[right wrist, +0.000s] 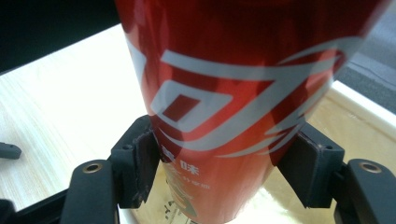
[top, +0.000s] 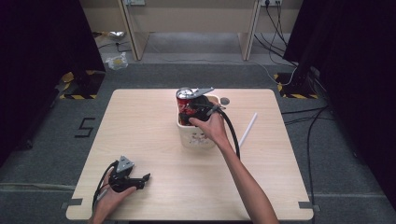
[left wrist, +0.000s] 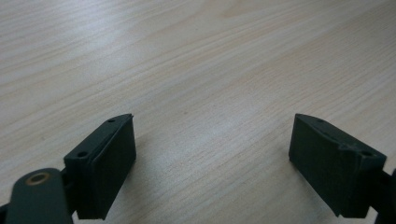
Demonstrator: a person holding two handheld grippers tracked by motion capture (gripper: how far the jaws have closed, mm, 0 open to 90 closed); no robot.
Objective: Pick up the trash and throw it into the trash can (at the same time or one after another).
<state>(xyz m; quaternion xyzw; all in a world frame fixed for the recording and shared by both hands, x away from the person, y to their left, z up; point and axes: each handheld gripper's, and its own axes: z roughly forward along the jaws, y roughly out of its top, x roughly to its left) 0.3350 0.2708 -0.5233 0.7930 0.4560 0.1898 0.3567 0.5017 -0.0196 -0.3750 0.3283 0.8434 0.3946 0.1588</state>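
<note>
1. Up in the high view, my right gripper [top: 190,113] reaches across the wooden table [top: 154,140] and holds a red soda can [top: 185,95] upright at the far left corner of a white container [top: 198,138]. A white straw [top: 248,129] lies on the table to the right of it, well apart. My left gripper [top: 140,179] rests low near the table's near left corner, far from the can.
2. Seen in the left gripper view, my jaws stand wide apart with nothing between them, just bare wood grain [left wrist: 205,79] below.
3. Looking through the right gripper view, my two black jaws press both sides of the red can [right wrist: 233,93], gripping it low on its body; the container's pale rim [right wrist: 364,105] shows behind at right.
</note>
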